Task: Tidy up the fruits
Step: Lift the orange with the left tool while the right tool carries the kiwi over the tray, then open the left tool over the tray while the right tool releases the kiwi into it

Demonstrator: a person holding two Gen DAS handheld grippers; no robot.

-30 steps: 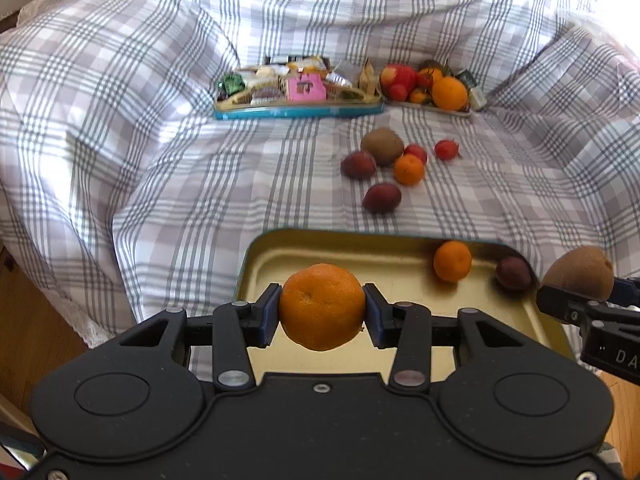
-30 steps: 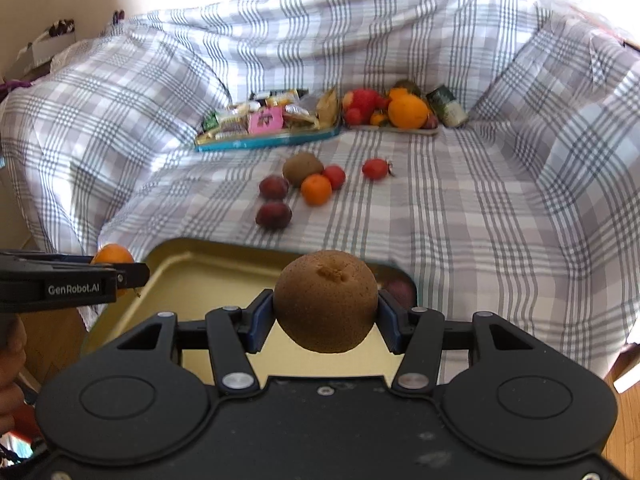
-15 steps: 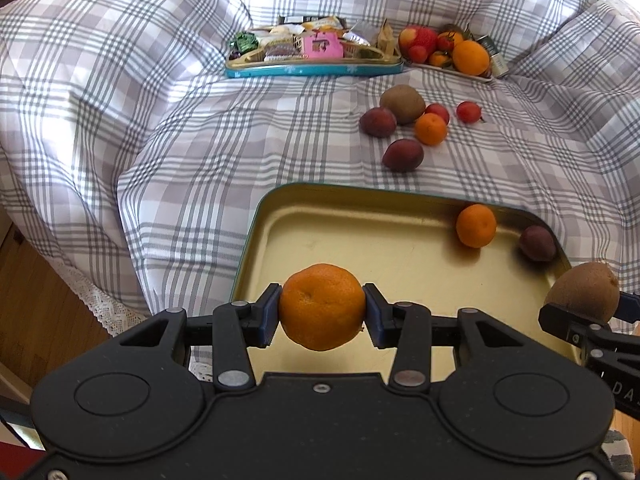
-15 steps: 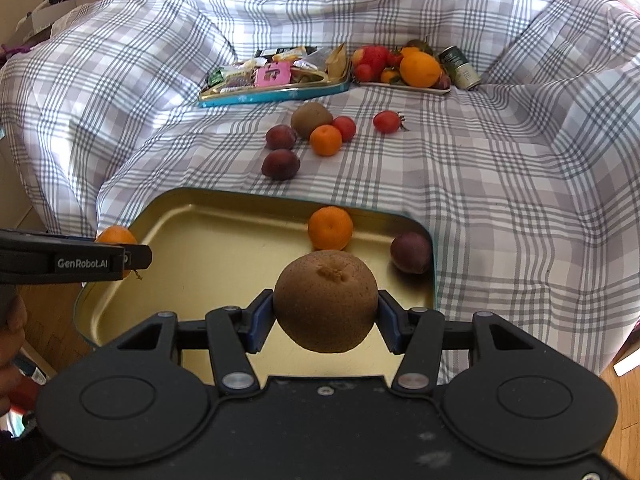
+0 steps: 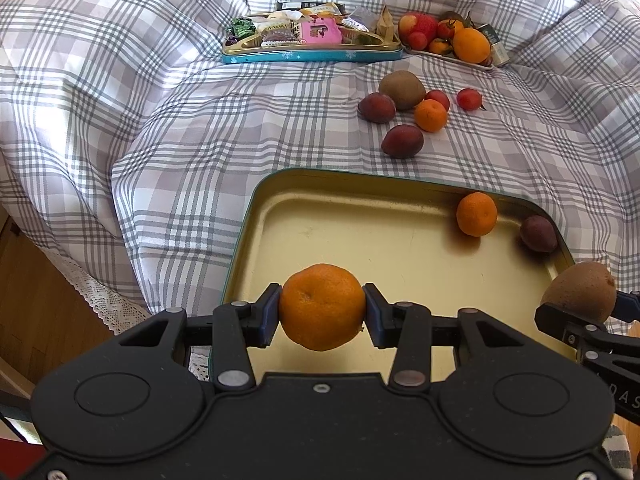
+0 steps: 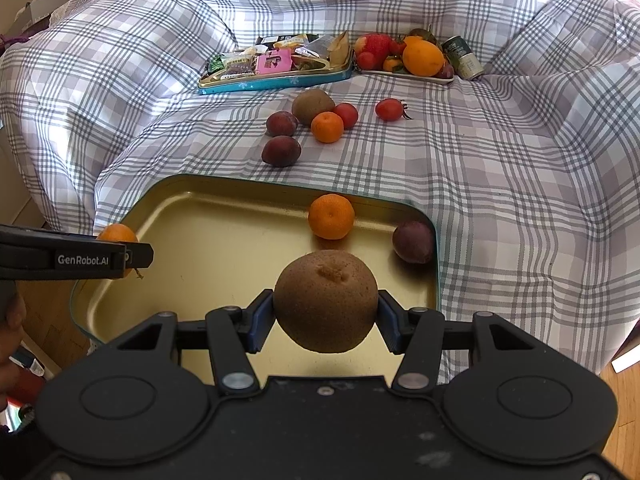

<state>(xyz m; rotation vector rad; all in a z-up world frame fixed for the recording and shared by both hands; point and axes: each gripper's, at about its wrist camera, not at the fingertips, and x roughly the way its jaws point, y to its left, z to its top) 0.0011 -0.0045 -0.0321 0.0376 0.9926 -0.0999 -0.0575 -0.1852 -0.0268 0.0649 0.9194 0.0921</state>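
Note:
My left gripper (image 5: 322, 307) is shut on a tangerine (image 5: 322, 307), held above the near left part of a gold tray (image 5: 360, 232). My right gripper (image 6: 326, 306) is shut on a brown kiwi (image 6: 326, 306) above the tray's (image 6: 224, 240) near right part. The kiwi also shows in the left wrist view (image 5: 580, 292). In the tray lie a tangerine (image 6: 331, 216) and a dark plum (image 6: 413, 241) by its far right rim. Loose fruit lies on the checked cloth beyond: a kiwi (image 6: 312, 106), two plums (image 6: 281, 151), a tangerine (image 6: 327, 127) and red tomatoes (image 6: 389, 109).
A teal tin of snack packets (image 6: 276, 66) and a plate of fruit (image 6: 404, 58) with a can (image 6: 464, 58) stand at the back. The checked cloth (image 6: 500, 168) rises in folds on both sides. Wooden floor (image 5: 44, 312) lies below the tray's near edge.
Both grippers have moved forward and tilted down over the gold tray with their fruits still held. The tray now fills more of both views.

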